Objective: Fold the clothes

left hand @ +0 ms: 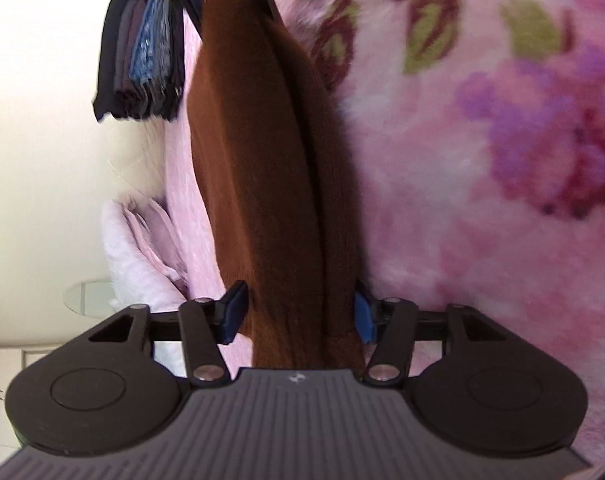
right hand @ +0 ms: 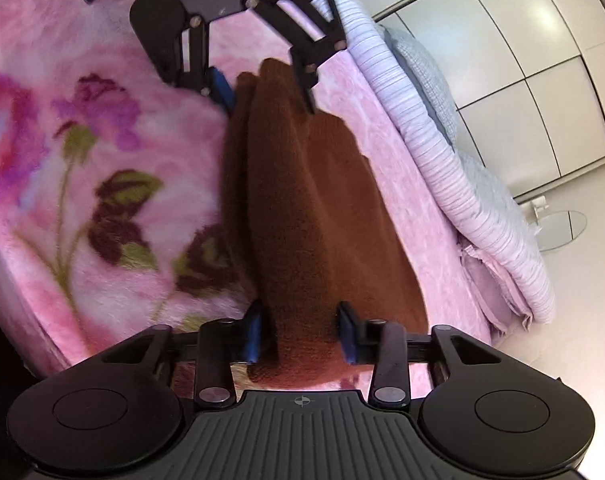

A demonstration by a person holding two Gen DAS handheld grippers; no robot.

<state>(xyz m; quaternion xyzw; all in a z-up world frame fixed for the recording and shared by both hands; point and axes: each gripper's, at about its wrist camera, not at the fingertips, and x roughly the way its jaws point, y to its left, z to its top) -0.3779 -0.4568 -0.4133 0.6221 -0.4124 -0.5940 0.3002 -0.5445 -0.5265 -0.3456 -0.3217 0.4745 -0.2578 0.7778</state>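
Brown knit garment ran from 6 to 12 o'clock in the left wrist view, folded double over the pink floral blanket; your left gripper clamped its near end, dark folded clothes lying at 11 o'clock. Right wrist view: your right gripper pinched the garment's other end at 6 o'clock, the left gripper at 12, a striped quilt at 2 o'clock.

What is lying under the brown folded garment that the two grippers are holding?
Under the brown garment lies the pink flowered blanket, which shows on both sides of it. The part of the blanket directly beneath it is covered, so I cannot tell whether anything else lies there.
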